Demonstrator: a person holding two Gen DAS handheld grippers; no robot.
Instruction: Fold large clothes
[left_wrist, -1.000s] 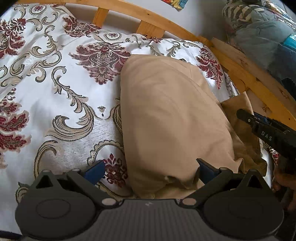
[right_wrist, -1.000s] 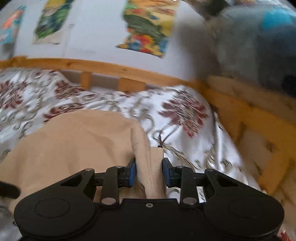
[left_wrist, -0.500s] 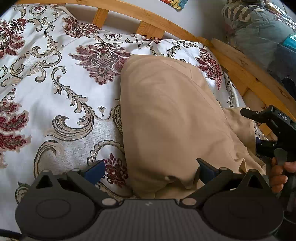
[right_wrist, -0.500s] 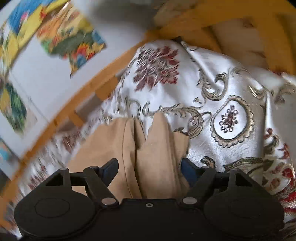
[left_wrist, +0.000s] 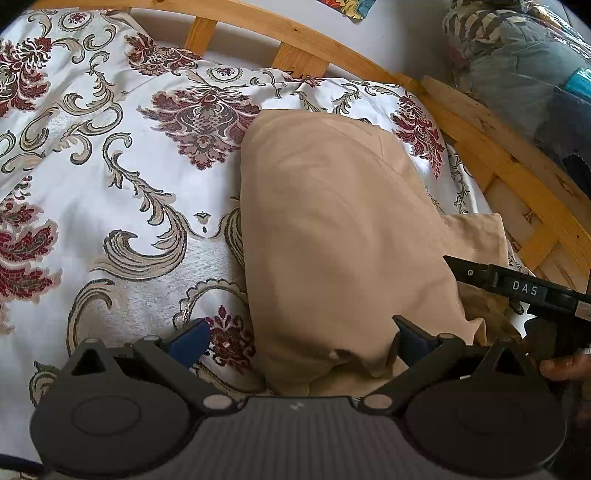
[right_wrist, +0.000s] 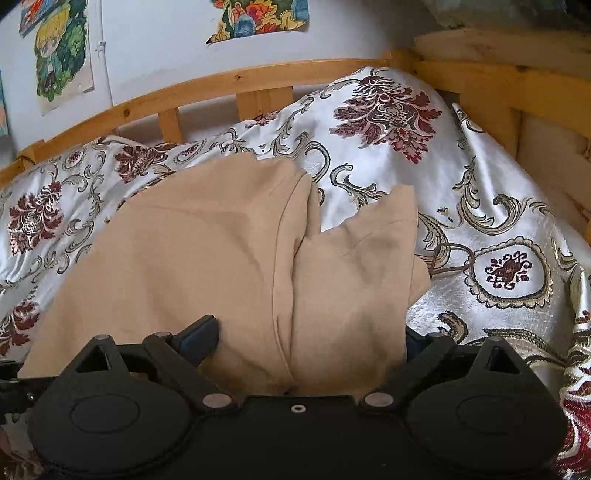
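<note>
A tan garment (left_wrist: 332, 229) lies folded lengthwise on the patterned bedspread (left_wrist: 110, 192). In the right wrist view the tan garment (right_wrist: 207, 251) shows a loose flap (right_wrist: 369, 251) folded out to its right. My left gripper (left_wrist: 299, 338) is open, its jaws wide over the garment's near end. My right gripper (right_wrist: 310, 339) is open with the cloth lying loose between its jaws; its black body also shows in the left wrist view (left_wrist: 517, 288) at the garment's right edge.
A wooden bed rail (left_wrist: 295, 40) runs along the far side and the right (right_wrist: 498, 77). Bundled bedding in plastic (left_wrist: 524, 66) sits beyond the rail at right. Pictures hang on the wall (right_wrist: 62, 51). A thin cord loop (right_wrist: 450, 258) lies on the bedspread.
My right gripper opened and let go of the tan cloth, then swung back level; the flap now lies on the bed. The left gripper stayed still and open.
</note>
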